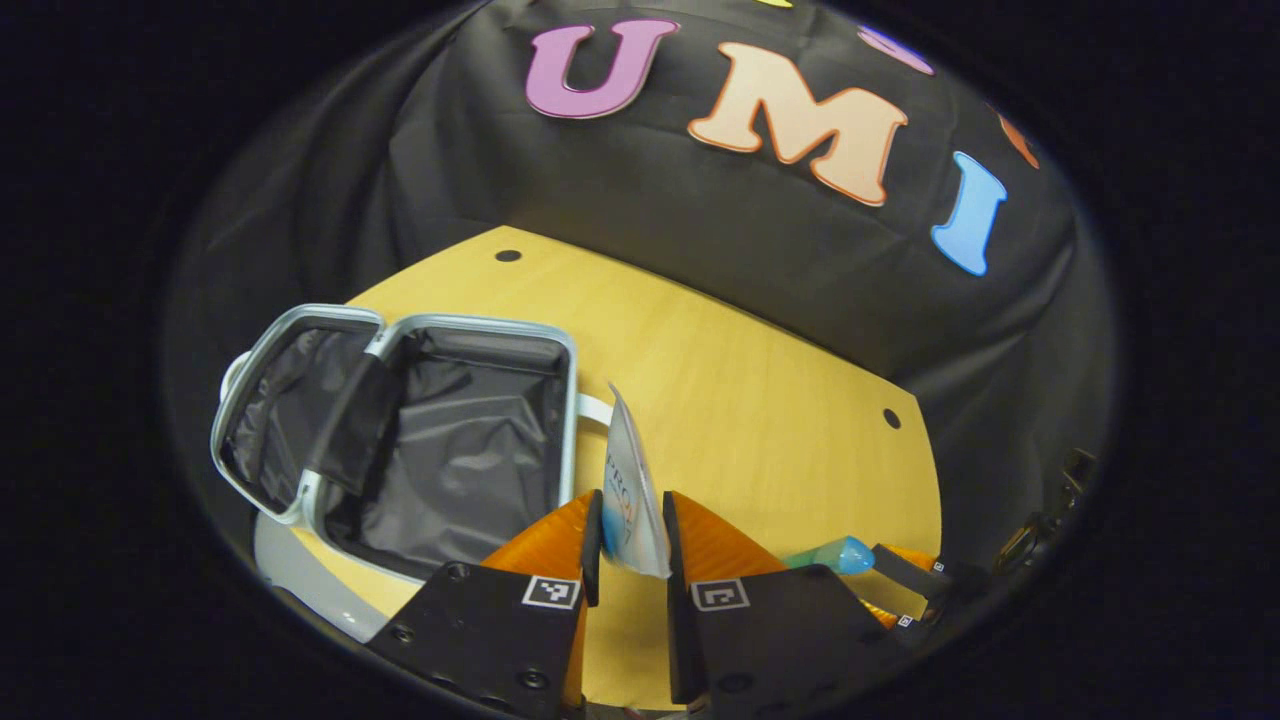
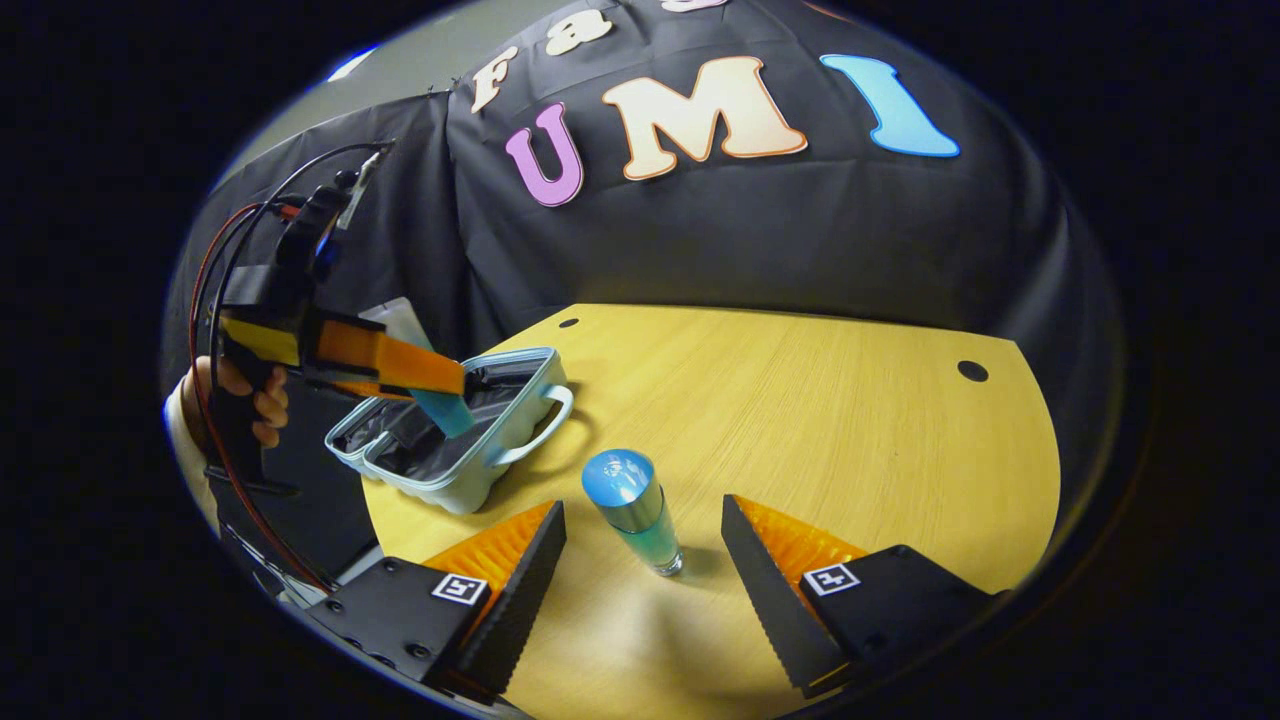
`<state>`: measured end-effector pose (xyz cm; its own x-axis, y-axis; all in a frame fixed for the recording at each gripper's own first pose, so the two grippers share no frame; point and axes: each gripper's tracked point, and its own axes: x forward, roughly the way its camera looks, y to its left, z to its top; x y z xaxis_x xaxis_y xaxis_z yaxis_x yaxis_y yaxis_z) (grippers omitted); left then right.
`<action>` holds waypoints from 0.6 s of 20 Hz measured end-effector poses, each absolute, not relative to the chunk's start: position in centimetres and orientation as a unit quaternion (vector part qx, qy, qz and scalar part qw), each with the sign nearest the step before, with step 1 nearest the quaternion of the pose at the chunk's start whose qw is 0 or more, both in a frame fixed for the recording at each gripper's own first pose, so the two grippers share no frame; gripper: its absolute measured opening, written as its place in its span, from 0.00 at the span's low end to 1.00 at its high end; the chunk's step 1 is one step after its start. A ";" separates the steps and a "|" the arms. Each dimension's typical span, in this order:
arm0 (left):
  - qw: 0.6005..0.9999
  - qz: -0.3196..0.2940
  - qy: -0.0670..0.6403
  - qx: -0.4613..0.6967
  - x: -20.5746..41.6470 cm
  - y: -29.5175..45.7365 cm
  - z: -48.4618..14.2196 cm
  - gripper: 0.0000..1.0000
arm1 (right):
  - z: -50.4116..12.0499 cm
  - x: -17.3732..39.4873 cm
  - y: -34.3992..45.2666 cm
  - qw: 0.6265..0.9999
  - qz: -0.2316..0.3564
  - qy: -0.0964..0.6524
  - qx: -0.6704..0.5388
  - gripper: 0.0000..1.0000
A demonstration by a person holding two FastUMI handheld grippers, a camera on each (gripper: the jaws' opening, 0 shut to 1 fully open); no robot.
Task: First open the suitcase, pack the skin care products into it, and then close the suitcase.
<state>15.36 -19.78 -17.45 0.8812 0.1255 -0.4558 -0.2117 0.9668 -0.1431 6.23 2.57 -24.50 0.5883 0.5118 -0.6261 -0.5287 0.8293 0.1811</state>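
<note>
A small pale-blue suitcase [image 1: 480, 325] lies open at the table's left, its dark grey lining bare. My left gripper [image 1: 630, 500] is shut on a white tube [image 1: 625, 450], which stands up between the fingers just right of the case. In the right gripper view, the left gripper [image 2: 462, 380] holds that tube [image 2: 445, 410], blue cap down, over the open suitcase [image 2: 455, 485]. My right gripper [image 2: 642, 508] is open around an upright bottle [image 2: 635, 505] with a blue cap; neither finger touches it. The right gripper [image 1: 900, 575] and the bottle [image 1: 845, 553] also appear low on the right in the left gripper view.
The wooden table [image 2: 800, 420] has free room to the right and behind the bottle. A person's hand [image 2: 255, 395] grips the left gripper's handle, with red and black cables [image 2: 215, 300] looping above it. Black cloth walls close in the back.
</note>
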 end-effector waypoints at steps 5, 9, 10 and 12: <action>0.949 0.111 0.275 -0.110 13.4 -12.3 -18.5 0.26 | -26.4 6.5 3.3 0.895 0.270 0.354 -0.021 0.98; 0.919 0.110 0.365 -0.095 12.2 -6.0 -22.1 0.26 | -28.1 6.4 4.2 0.906 0.231 0.353 -0.033 0.98; 0.910 0.103 0.390 -0.095 12.1 -5.2 -23.0 0.26 | -28.5 6.4 4.4 0.908 0.219 0.355 -0.036 0.98; 0.896 0.082 0.429 -0.083 12.0 -4.3 -24.3 0.26 | -28.9 6.4 5.1 0.913 0.201 0.355 -0.033 0.97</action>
<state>11.96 -4.32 -24.34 0.6181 0.0763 -0.7824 -0.2187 0.9727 -0.0779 6.38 5.15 -28.90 0.6676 0.3430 -0.6608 -0.3898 0.9172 0.0823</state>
